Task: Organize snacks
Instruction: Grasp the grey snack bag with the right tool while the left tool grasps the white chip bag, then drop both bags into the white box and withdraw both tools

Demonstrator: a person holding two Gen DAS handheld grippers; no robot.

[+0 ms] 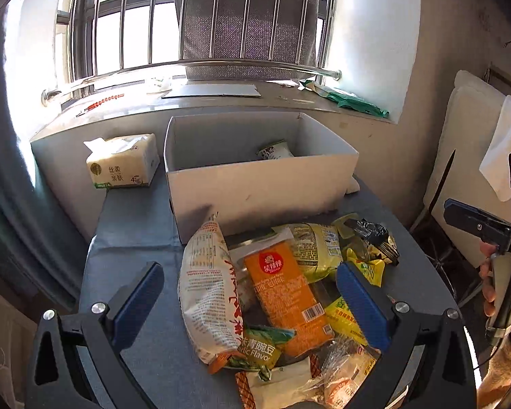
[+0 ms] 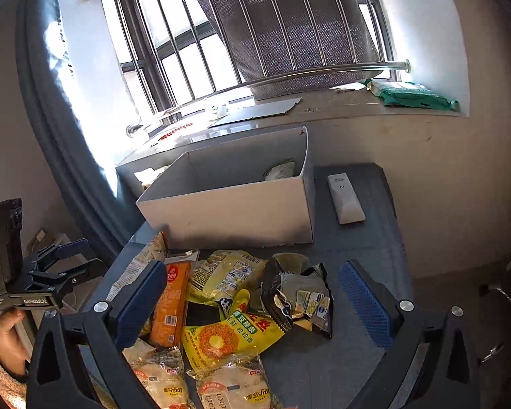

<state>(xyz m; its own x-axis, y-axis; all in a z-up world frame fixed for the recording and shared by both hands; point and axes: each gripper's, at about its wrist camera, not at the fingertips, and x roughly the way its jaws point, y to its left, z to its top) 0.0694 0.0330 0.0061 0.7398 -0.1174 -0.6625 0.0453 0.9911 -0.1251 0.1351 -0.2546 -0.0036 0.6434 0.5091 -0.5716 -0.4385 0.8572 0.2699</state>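
Observation:
A pile of snack packets lies on the grey-blue table in front of a white box point(image 1: 255, 187). The pile holds an orange packet point(image 1: 286, 293), a tall white and orange bag point(image 1: 207, 289), a yellow-green bag point(image 1: 313, 248) and a black foil bag point(image 1: 374, 235). One small packet point(image 1: 276, 151) lies inside the box. My left gripper point(image 1: 252, 301) is open, its fingers on either side of the orange packet, above the pile. My right gripper point(image 2: 255, 300) is open over a yellow ring-snack bag point(image 2: 221, 337) and the black foil bag point(image 2: 296, 293). The box point(image 2: 228, 211) stands behind.
A tissue pack point(image 1: 121, 162) stands left of the box. A white remote point(image 2: 345, 199) lies right of it. The windowsill behind holds cardboard point(image 1: 214, 90) and a green bag point(image 1: 351, 100). A white chair point(image 1: 466, 170) stands right of the table.

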